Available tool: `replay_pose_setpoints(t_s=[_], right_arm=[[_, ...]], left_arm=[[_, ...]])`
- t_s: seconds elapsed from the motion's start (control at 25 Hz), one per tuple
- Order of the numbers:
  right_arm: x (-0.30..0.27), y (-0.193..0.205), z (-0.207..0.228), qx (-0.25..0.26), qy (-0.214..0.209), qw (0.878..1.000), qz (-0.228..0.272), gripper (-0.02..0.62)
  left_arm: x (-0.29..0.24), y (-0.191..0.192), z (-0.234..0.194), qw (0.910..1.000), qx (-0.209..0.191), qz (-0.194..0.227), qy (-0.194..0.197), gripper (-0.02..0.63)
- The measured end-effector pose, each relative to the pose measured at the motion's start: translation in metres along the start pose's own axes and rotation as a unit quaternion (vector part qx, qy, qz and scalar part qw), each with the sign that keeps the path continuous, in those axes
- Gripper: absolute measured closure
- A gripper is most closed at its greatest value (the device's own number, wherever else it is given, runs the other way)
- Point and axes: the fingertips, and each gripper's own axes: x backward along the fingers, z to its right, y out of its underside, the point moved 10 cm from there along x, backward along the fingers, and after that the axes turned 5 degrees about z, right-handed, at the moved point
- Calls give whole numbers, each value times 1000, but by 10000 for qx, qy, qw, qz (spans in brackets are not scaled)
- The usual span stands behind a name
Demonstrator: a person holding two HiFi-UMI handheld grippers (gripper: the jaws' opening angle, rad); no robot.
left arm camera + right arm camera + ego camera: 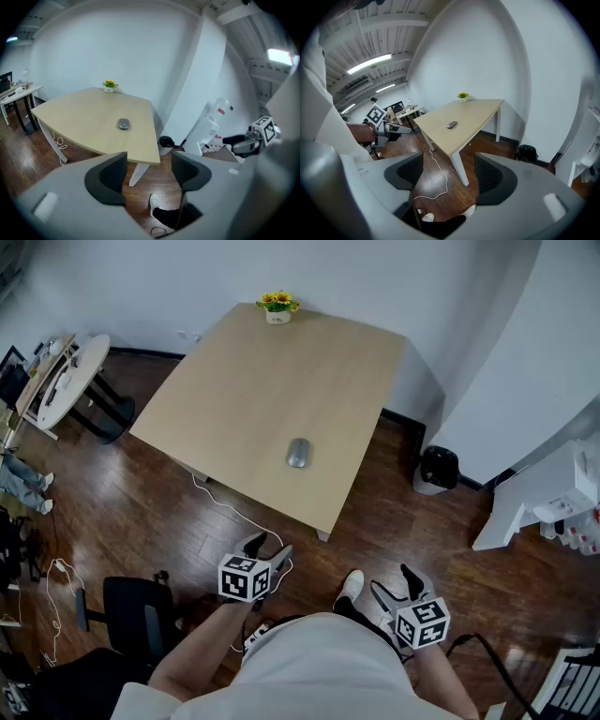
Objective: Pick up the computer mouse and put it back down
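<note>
A grey computer mouse (297,453) lies on the light wooden table (244,399), toward its near edge; it also shows as the mouse (123,123) in the left gripper view and the mouse (451,124) in the right gripper view. My left gripper (269,549) is held low over the floor, well short of the table, jaws open and empty. My right gripper (394,583) hangs to the right at about the same height, also open and empty. Both are far from the mouse.
A small pot of yellow flowers (277,307) stands at the table's far edge. A white cable (234,512) trails on the wood floor by the table leg. A black bin (439,467) sits at the right wall, a black chair (131,615) at lower left, a white side table (70,376) far left.
</note>
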Motion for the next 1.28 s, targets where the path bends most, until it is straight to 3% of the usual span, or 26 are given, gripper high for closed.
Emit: replay_pose_setpoints(t_s=[0.24,0.36,0.6,0.84,0.96,1.12,1.16,1.2,1.28], right_arm=[[9,-16,94,-118,267,9995,-80,249],[9,-17,115,-248,389,9988,-174,248],[4,-30,120,-469,709,9962,-193,249],[-4,-36,111,-826,1073,9905,-233,249],[-10,-40,104,-949,1202,9879,-225,249],[-16,-37,103,-1108,1332,9847,-206,249],[-18,-36,104,-1138,1352,9840,-208,249],[-19,-35,104,-1160,1363,9836,-208,249],[-23,-36,104,-1170,1347,9838,-183,249]], left_arm=[[-107,-67,-1,9994,-181,-147,-256,295],[-154,-91,-23,9979,-164,-409,-484,276],[-239,-123,-80,9902,-77,-982,-993,267],[-303,-134,-102,9802,-411,-1543,-1168,267],[-324,-127,-109,9745,-645,-1832,-1125,267],[-327,-120,-116,9752,-498,-1937,-950,255],[-326,-122,-117,9762,-526,-1914,-876,266],[-325,-122,-117,9767,-570,-1903,-809,318],[-322,-120,-120,9770,-605,-1905,-738,324]])
